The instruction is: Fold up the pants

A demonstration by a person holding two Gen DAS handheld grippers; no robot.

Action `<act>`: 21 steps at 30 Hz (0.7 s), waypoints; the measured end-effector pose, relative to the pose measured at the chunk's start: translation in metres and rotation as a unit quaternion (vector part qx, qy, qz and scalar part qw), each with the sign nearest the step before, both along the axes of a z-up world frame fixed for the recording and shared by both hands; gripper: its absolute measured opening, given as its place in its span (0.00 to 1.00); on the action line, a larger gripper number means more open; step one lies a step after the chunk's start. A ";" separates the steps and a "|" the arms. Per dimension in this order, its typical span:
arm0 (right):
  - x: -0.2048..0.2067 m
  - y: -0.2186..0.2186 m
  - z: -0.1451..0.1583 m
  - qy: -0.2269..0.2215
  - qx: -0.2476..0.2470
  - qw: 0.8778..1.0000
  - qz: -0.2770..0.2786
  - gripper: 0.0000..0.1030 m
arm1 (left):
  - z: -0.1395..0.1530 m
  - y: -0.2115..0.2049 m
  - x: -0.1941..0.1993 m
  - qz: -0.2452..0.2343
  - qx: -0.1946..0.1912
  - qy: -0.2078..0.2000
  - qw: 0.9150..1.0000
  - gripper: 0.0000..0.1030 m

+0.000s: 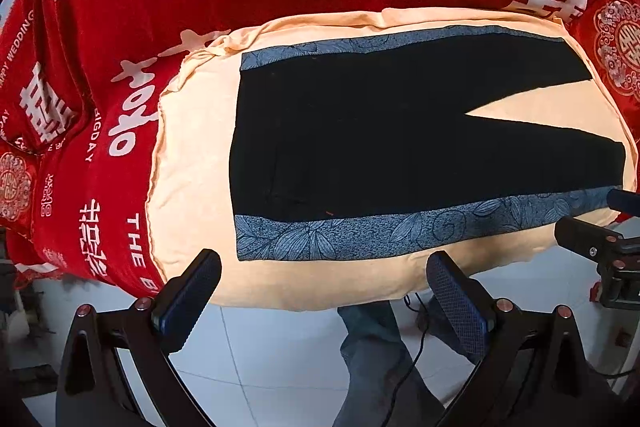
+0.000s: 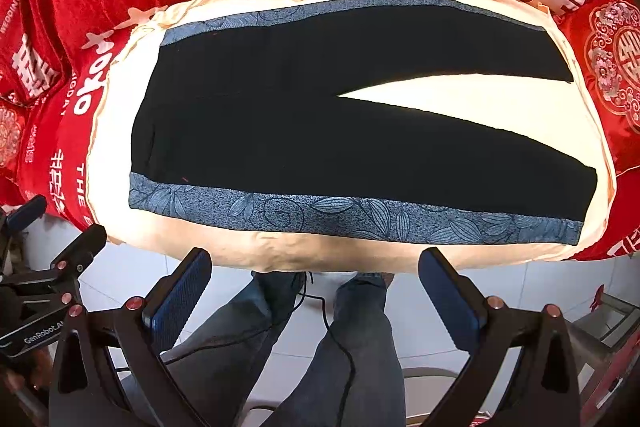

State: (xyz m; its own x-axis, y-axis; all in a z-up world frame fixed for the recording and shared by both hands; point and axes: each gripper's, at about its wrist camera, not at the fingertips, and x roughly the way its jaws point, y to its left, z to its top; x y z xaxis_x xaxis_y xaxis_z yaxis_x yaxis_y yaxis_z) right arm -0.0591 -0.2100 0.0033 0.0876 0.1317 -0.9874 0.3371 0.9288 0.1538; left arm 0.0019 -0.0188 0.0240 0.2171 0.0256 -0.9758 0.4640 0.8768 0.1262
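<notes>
Left hand-held gripper (image 1: 322, 291): black angular frame, two fingers (image 1: 460, 303) faced with dark blue cross-hatched pads, copper-red round screws at pivots. Right hand-held gripper (image 2: 316, 287): same black frame, blue textured pads, red screws. White "GenRobot.AI" lettering on left unit's body. Person's blue denim jeans (image 2: 360, 347); thin black cable (image 2: 340, 343) trailing across them.

Black pants (image 1: 352, 139) with blue floral side bands lay flat on the cream cloth (image 1: 192, 163), legs splayed rightward. The left gripper (image 1: 324, 291) hovered wide open off the near edge, gripping nothing.
</notes>
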 end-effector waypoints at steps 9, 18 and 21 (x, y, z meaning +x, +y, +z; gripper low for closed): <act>-0.002 -0.001 0.001 -0.002 0.002 1.000 0.002 1.00 | 0.004 -0.005 -0.004 -0.004 0.002 -0.007 1.000 1.00; -0.008 -0.005 0.003 -0.007 0.007 1.000 0.003 1.00 | 0.007 -0.011 -0.010 -0.006 0.007 -0.016 1.000 1.00; -0.009 -0.008 0.003 -0.009 0.007 1.000 0.004 1.00 | 0.008 -0.013 -0.012 -0.005 0.008 -0.016 1.000 1.00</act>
